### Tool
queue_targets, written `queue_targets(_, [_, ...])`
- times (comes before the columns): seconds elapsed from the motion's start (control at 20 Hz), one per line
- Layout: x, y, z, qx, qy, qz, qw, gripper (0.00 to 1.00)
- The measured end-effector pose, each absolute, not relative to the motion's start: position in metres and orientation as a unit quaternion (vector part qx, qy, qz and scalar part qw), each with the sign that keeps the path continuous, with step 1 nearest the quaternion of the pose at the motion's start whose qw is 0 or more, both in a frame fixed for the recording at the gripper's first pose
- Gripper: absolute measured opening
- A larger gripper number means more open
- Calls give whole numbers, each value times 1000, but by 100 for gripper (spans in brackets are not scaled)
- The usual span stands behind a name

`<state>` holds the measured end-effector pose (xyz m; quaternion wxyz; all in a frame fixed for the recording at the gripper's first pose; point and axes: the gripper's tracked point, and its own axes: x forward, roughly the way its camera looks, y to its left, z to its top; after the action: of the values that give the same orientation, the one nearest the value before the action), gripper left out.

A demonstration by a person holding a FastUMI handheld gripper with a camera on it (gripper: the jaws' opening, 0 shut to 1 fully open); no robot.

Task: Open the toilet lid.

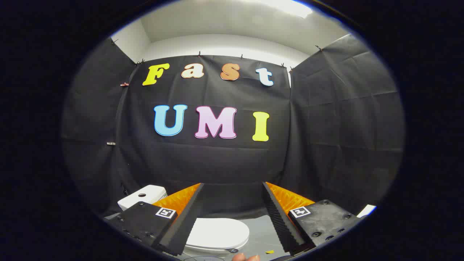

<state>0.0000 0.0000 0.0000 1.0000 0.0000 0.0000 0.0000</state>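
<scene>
The gripper (232, 188) hangs with its fingers spread wide, holding nothing. The toilet lid (218, 233) lies closed on the grey floor (262, 232), below and between the fingers, with the white tank (143, 195) beyond the left finger.

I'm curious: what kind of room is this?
Likely a mock bathroom in a test booth: a white toilet, lid closed, tank behind, black cloth walls. The open gripper holds nothing.

The toilet lid (217, 232) lay low between the fingers of the gripper (232, 188), the tank (143, 195) to its left.
</scene>
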Motion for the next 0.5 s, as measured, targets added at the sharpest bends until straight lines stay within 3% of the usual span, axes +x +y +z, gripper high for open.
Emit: queue_targets(0.5, [-5,15,3,-14,-3,19,1000,98])
